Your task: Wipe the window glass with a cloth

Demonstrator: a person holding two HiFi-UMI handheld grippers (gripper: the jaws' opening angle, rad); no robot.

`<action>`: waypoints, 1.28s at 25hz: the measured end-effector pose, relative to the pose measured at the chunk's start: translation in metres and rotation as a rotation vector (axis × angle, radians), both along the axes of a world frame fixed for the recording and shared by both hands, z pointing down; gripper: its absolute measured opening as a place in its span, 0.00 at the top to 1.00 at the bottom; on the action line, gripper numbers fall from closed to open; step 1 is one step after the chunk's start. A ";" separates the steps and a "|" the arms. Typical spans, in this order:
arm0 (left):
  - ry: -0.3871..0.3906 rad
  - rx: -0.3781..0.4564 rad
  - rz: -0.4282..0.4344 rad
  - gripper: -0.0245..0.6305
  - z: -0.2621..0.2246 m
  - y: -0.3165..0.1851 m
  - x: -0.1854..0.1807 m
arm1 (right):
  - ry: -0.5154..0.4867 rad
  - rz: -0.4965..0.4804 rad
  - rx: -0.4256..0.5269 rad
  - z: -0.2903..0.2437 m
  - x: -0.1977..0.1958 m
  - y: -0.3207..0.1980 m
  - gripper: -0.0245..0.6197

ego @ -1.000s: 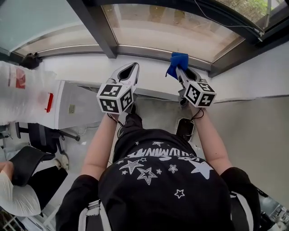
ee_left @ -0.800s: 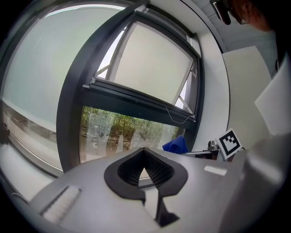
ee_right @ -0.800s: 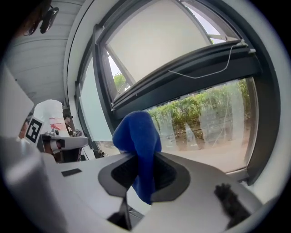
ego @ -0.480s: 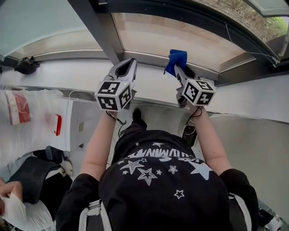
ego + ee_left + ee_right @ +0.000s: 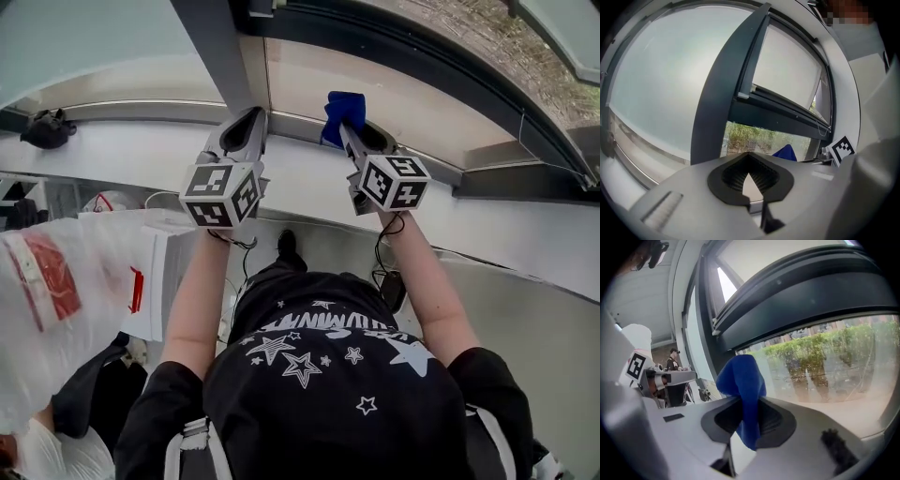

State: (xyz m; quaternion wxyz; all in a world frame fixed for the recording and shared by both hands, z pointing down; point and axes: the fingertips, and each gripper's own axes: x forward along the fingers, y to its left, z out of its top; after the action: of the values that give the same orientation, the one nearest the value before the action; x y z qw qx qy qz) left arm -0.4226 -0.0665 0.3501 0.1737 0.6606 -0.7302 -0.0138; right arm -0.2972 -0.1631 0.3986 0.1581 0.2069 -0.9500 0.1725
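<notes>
A bunched blue cloth (image 5: 343,106) is clamped in my right gripper (image 5: 346,131), which is raised to the lower edge of the window glass (image 5: 403,89). In the right gripper view the cloth (image 5: 743,385) sticks up from the shut jaws of the gripper (image 5: 747,423), close to the glass (image 5: 825,366); whether it touches I cannot tell. My left gripper (image 5: 251,118) is held beside it, near the dark mullion (image 5: 214,52), shut and empty. From the left gripper (image 5: 750,176) view the cloth (image 5: 786,153) shows to the right.
A white sill (image 5: 141,155) runs under the window, with a dark object (image 5: 47,127) on it at far left. A white plastic bag with red print (image 5: 52,300) hangs at lower left beside a white box (image 5: 169,272). A person (image 5: 672,359) stands far off.
Both grippers have shifted left and up along the window; the cloth now sits nearer the mullion. The plastic bag at left has swung closer into view.
</notes>
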 end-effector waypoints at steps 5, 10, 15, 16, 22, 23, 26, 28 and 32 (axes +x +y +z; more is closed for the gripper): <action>-0.002 0.009 -0.029 0.95 0.002 -0.003 -0.031 | 0.010 -0.075 0.045 -0.002 -0.061 -0.004 0.85; 0.012 0.023 -0.053 0.95 0.002 -0.002 -0.049 | -0.006 -0.083 0.067 0.006 -0.100 -0.012 0.85; 0.022 0.024 -0.064 0.95 0.003 -0.005 -0.060 | -0.012 -0.132 0.087 0.014 -0.131 -0.015 0.85; 0.019 0.023 -0.063 0.95 0.004 -0.005 -0.061 | -0.014 -0.136 0.091 0.015 -0.136 -0.017 0.85; 0.035 -0.009 -0.048 0.95 0.014 -0.012 -0.059 | -0.008 -0.112 0.087 0.022 -0.148 -0.032 0.85; 0.035 -0.014 -0.045 0.95 0.015 -0.013 -0.058 | -0.004 -0.116 0.088 0.023 -0.149 -0.034 0.85; 0.032 -0.030 -0.044 0.95 0.019 -0.016 -0.052 | -0.008 -0.138 0.091 0.023 -0.155 -0.040 0.85; 0.034 -0.040 -0.051 0.95 0.020 -0.016 -0.045 | -0.011 -0.147 0.095 0.021 -0.156 -0.045 0.85; 0.036 -0.059 -0.056 0.95 0.020 -0.021 -0.025 | -0.014 -0.120 0.076 0.024 -0.139 -0.059 0.85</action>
State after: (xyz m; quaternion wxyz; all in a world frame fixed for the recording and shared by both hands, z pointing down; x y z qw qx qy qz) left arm -0.4474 -0.0879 0.3706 0.2057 0.6341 -0.7453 -0.0091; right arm -0.4359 -0.2219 0.4222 0.1536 0.1543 -0.9676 0.1282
